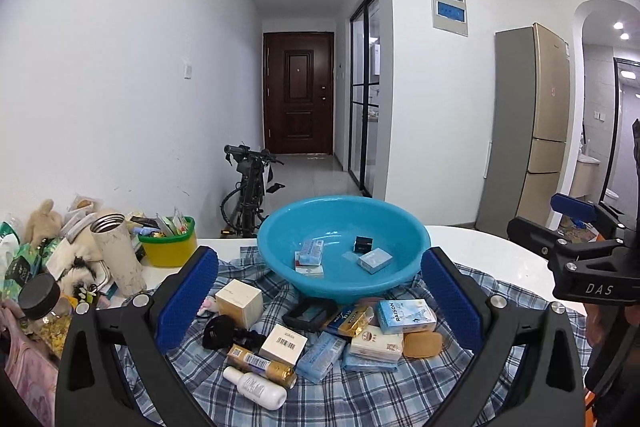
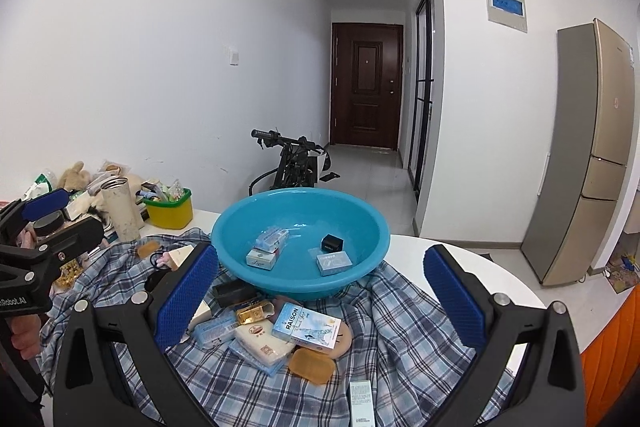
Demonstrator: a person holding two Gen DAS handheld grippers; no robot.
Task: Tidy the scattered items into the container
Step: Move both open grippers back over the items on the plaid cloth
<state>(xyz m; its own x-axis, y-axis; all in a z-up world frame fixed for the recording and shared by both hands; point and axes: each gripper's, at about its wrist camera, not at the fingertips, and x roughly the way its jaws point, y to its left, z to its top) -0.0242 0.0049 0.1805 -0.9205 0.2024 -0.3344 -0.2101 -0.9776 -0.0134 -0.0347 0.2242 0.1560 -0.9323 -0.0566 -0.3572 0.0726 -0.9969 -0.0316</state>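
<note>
Both grippers, left gripper (image 1: 320,301) and right gripper (image 2: 322,297), hover spread and empty over scattered boxes (image 2: 306,325), apparently choosing what next joins the blue basin (image 1: 404,223)

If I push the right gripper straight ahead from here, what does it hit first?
Probably the near wall of the blue basin, centred between the open right gripper fingers. The boxes on the checked cloth sit lower; depth is uncertain.
</note>
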